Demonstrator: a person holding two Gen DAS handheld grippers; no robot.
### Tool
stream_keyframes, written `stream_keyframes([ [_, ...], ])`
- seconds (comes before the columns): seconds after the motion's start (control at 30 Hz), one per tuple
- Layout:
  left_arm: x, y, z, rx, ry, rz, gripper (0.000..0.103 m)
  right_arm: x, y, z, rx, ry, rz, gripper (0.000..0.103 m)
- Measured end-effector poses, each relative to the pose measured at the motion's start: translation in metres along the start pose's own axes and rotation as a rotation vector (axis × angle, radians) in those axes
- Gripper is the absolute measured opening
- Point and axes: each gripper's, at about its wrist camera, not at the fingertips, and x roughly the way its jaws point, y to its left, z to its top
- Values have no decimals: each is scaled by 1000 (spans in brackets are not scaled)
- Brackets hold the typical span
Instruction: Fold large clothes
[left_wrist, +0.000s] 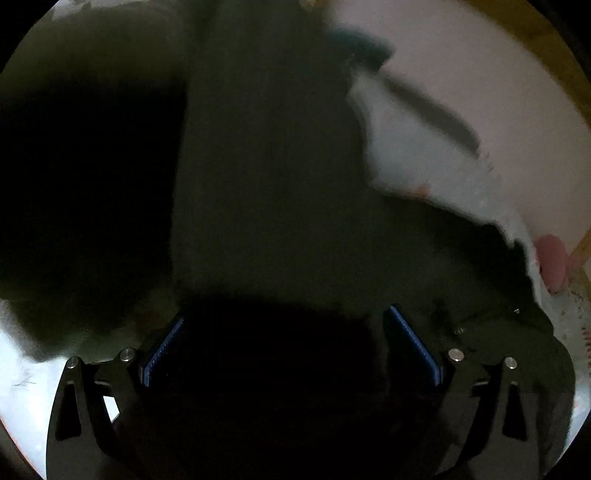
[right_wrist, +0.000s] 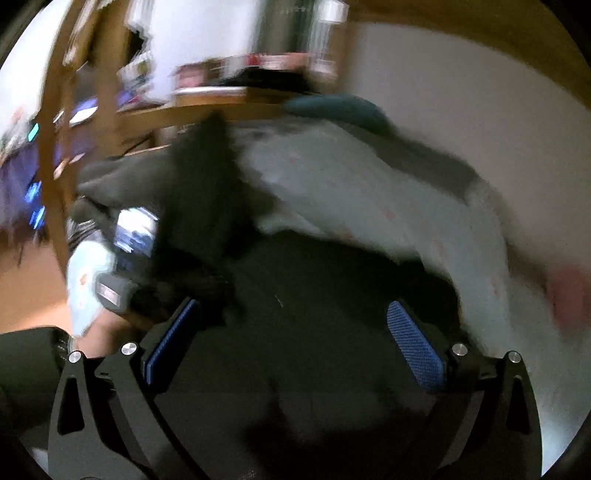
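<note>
Pale, faintly patterned bedding (right_wrist: 354, 184) forms the working surface, bordered at 12 o'clock in the right wrist view by a wooden frame (right_wrist: 207, 110) and blurred shelf clutter behind it. Most of both views is filled by the dark garment (right_wrist: 314, 295), the large piece of clothing to be folded; it lies spread over the bedding, and in the left wrist view it (left_wrist: 277, 166) runs from 12 o'clock down to the tongs, leaving bedding (left_wrist: 417, 147) visible only toward 2 o'clock. Left gripper (left_wrist: 291, 343): blue-padded jaws spread wide apart directly over dark cloth; the shadow there hides whether any fold lies between them, though neither pad visibly presses on fabric. Right gripper (right_wrist: 295, 343): jaws likewise wide apart above the garment, nothing clamped. A teal object (right_wrist: 340, 110) rests on the bedding near 12 o'clock, and a pink patch (right_wrist: 569, 295) shows at 3 o'clock. At 9 o'clock in the right wrist view, a second device (right_wrist: 125, 258) is seen beside a raised fold of dark cloth; motion blur obscures its details.
</note>
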Motion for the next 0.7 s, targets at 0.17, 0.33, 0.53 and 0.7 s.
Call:
stream_keyframes([
  [0.17,11,-12,3,41,7,-21,89,63,57,132,-186,45,63,100],
  [0.33,13,-14,17,49,-64,-63,76,165,92,234,-205,102,63,100],
  [0.53,-18,-10,34,53,-282,-110,76,269,138,295,-246,230,17,99],
  [0.7,-23,5,38,53,-291,-146,41,322,158,298,-234,386,50,46],
])
